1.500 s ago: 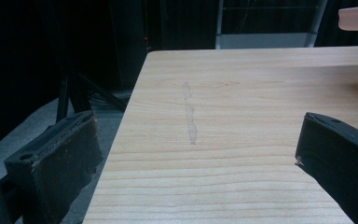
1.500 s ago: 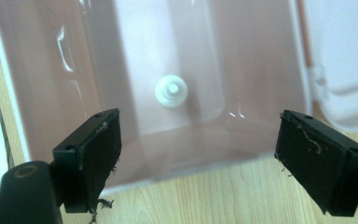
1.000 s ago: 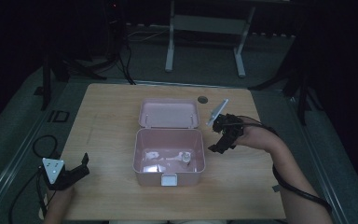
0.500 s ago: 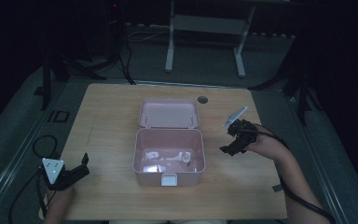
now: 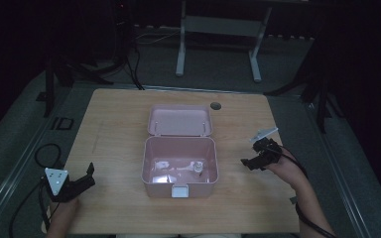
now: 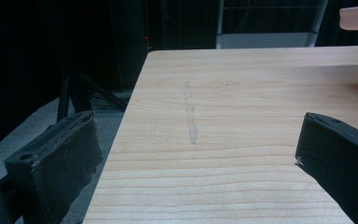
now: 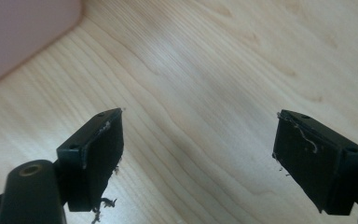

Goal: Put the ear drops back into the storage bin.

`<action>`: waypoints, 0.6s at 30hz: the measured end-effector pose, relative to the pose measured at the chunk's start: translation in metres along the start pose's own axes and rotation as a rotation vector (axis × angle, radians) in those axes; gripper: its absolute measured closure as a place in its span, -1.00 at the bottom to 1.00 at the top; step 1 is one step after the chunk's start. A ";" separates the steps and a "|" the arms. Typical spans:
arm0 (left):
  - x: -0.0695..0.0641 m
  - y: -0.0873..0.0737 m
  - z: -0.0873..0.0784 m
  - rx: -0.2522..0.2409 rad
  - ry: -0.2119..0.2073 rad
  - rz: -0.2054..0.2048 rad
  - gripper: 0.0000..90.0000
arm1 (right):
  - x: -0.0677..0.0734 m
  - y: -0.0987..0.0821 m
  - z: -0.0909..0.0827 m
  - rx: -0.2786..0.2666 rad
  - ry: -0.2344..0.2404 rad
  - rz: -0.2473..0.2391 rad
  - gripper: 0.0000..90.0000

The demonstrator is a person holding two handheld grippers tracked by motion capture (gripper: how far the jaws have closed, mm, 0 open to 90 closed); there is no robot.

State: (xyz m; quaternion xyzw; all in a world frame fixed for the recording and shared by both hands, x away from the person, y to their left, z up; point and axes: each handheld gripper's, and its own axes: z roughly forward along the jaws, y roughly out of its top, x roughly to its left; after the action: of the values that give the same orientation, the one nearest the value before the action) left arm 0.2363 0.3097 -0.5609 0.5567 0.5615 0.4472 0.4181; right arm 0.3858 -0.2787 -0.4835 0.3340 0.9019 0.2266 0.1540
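At the table's (image 5: 119, 119) near left corner the left gripper (image 5: 82, 181) rests low with its jaws wide apart and nothing between them; parked that close to the edge, it could slip off if nudged. In the middle stands the pink box (image 5: 179, 184), its lid (image 5: 180, 120) laid back open, with small pale items (image 5: 194, 166) lying on its floor, too dim to tell what they are. To the right, well clear of the box wall, the right gripper (image 5: 250, 162) hovers over bare wood, jaws spread and empty. If it swings in low toward the lid, a jaw could catch the rim and shove the light box, or drop the lid askew over the contents.
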 end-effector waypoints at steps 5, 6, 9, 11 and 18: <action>0.000 0.000 0.000 0.001 -0.001 0.000 -0.99 | -0.001 -0.016 0.010 -0.074 -0.066 0.094 -0.65; 0.000 0.000 0.000 0.001 -0.001 -0.001 -0.99 | -0.001 -0.019 0.011 -0.086 -0.078 0.113 -0.65; 0.000 0.000 0.000 0.000 -0.001 -0.001 -0.99 | -0.003 -0.027 0.014 -0.128 -0.124 0.170 -0.65; 0.000 0.000 0.000 0.000 -0.001 -0.001 -0.99 | -0.004 -0.032 0.014 -0.166 -0.146 0.225 -0.65; 0.000 0.000 0.000 0.001 -0.001 0.000 -0.99 | -0.005 -0.047 0.014 -0.236 -0.248 0.331 -0.65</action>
State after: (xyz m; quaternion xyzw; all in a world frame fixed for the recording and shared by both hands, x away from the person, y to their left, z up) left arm 0.2364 0.3097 -0.5609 0.5571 0.5616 0.4467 0.4180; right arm 0.3709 -0.3094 -0.5186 0.4824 0.7762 0.3097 0.2624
